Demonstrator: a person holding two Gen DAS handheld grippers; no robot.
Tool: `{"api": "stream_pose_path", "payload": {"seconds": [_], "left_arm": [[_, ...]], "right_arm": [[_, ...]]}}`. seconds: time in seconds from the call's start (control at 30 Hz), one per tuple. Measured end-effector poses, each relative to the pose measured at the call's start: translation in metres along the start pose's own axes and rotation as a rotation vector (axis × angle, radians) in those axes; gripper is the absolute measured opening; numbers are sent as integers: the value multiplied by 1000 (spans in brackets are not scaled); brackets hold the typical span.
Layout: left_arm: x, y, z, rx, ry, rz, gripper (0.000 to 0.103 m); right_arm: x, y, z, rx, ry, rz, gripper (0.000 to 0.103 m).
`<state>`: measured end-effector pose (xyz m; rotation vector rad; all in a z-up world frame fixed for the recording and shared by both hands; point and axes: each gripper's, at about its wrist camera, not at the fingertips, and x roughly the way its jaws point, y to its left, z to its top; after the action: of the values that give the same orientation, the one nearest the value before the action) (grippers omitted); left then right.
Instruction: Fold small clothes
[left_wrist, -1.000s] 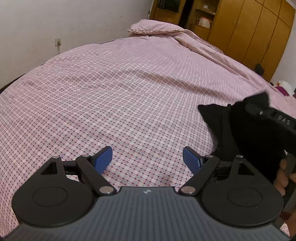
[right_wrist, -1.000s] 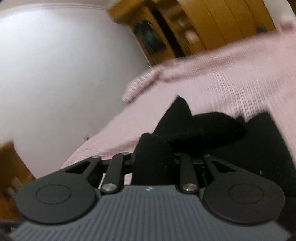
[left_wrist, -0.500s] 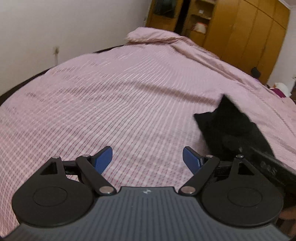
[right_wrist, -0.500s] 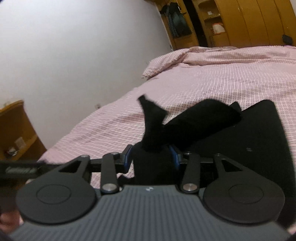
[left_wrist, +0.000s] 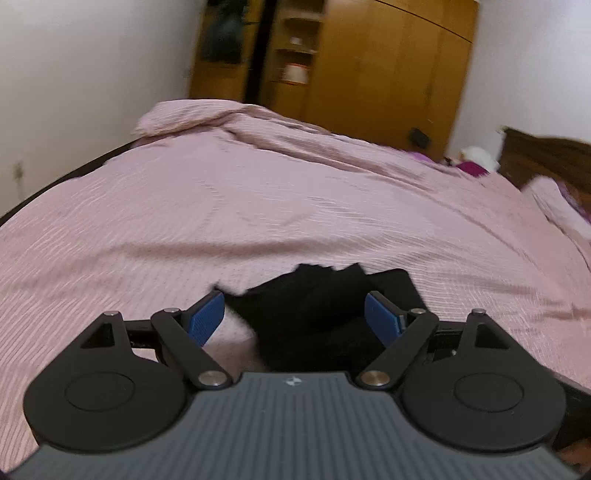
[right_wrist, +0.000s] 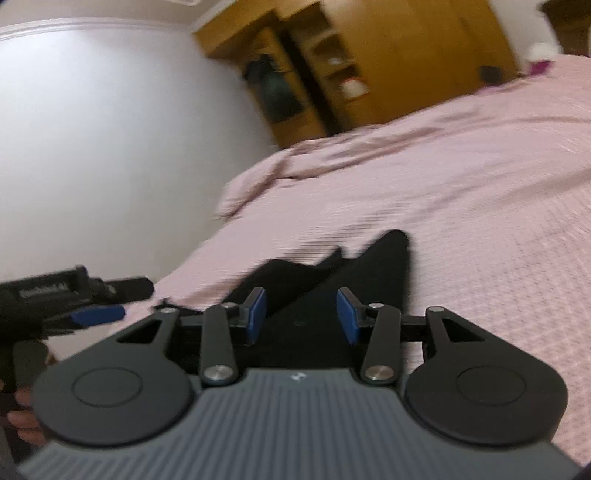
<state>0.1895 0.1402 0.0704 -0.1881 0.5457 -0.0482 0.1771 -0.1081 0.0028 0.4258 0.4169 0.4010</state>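
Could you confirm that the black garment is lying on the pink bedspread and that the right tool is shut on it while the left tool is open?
Not quite: the right tool is open, its blue pads apart with nothing pinched, as the right wrist view shows. The rest holds: the black garment lies on the pink bedspread, and the left tool is open.

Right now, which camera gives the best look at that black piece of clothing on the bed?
The left wrist view: the black garment lies crumpled between open fingers on the pink bedspread. The right wrist view shows it blurrier, partly hidden.
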Motion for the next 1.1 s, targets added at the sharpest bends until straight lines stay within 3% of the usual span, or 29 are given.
{"api": "stream_pose_path", "payload": {"seconds": [0.1,0.33,0.4,0.43,0.47,0.57,0.67,0.9,1.03,1.1], "left_arm": [[31,-18,4,60,29,-16,87],[106,-40,-3,225,112,16,86],[122,-39,-10,262,130,57,77],[127,-37,-12,269,130,80,54],[130,-32,-13,259,129,103,42],[130,-6,-14,112,87,183,41],[138,21,-19,10,119,244,42],[119,45,-25,-62,136,203,45],[88,48,-24,-134,129,109,63],[69,41,-27,-123,111,72,69]], "right_arm": [[4,-18,-5,57,19,-25,46],[6,-29,-16,51,35,-39,46],[9,-31,-18,49,43,-40,46],[7,-32,-20,47,47,-41,46],[9,-33,-22,45,51,-41,46],[9,-31,-26,24,58,-31,46],[13,-28,-30,-15,69,-34,47],[19,-28,-35,-20,99,-48,54],[11,-24,-31,-22,92,-39,54],[9,-22,-32,-28,88,-36,54]]}}
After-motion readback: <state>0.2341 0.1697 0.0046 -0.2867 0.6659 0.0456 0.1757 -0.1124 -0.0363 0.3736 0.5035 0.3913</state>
